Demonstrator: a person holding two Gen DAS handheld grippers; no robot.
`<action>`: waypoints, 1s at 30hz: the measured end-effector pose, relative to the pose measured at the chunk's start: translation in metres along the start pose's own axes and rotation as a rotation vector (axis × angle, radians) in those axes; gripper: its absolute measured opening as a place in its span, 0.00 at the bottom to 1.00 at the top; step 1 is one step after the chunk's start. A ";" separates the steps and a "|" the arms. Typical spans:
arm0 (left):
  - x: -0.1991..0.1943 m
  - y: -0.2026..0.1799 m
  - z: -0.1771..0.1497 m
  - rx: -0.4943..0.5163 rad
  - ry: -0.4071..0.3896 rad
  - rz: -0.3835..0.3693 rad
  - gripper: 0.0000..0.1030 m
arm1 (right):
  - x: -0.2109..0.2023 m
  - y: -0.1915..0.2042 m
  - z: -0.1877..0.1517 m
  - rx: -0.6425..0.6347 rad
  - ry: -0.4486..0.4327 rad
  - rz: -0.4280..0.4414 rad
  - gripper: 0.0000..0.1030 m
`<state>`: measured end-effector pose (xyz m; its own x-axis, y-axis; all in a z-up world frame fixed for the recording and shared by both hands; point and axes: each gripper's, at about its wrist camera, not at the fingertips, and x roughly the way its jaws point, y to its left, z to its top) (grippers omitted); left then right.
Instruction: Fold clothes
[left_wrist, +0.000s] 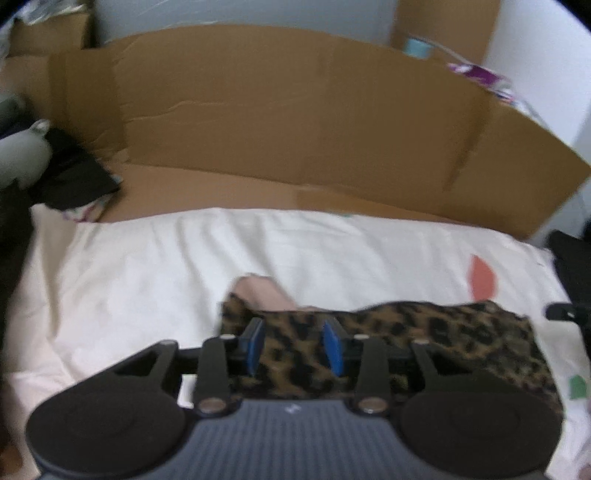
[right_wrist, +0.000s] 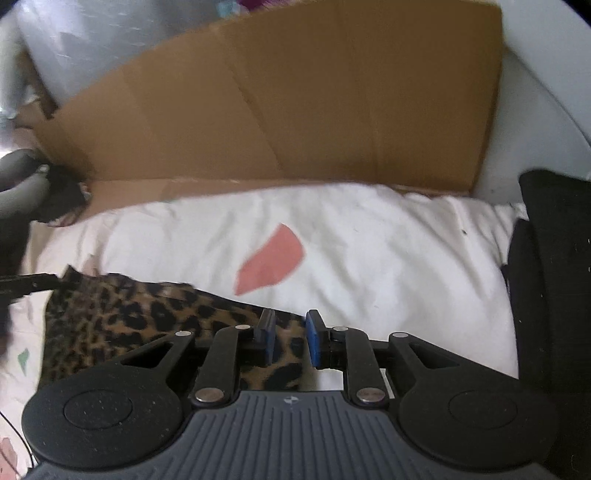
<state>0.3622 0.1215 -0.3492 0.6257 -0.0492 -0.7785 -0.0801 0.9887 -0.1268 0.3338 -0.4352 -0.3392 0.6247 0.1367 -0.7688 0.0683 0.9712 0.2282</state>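
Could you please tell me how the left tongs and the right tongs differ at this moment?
The left tongs gape wider than the right tongs. The left hang over the leopard cloth's middle and left part; the right sit at its right edge, partly over the white sheet. Both have blue pads, stand open and pinch nothing.

cardboard sheet (left_wrist: 295, 122) behind white bedsheet (left_wrist: 147, 266), pale wall (right_wrist: 535, 92).

Leopard-print garment (left_wrist: 424, 332) – soft matt cloth, perhaps fleecy; creased white sheet (right_wrist: 388, 251); matt brown cardboard (left_wrist: 295, 122)
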 end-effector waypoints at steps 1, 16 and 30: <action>-0.001 -0.005 0.000 0.006 0.000 -0.013 0.37 | -0.002 0.005 -0.001 -0.007 -0.004 0.009 0.18; 0.005 -0.070 -0.006 0.129 0.020 -0.124 0.37 | 0.006 0.067 -0.020 -0.116 0.009 0.138 0.21; 0.042 -0.091 -0.002 0.198 0.069 -0.162 0.37 | 0.039 0.082 -0.023 -0.177 0.058 0.163 0.24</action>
<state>0.3943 0.0293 -0.3717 0.5634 -0.2123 -0.7984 0.1746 0.9752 -0.1361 0.3458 -0.3453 -0.3647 0.5704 0.3008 -0.7643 -0.1705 0.9536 0.2482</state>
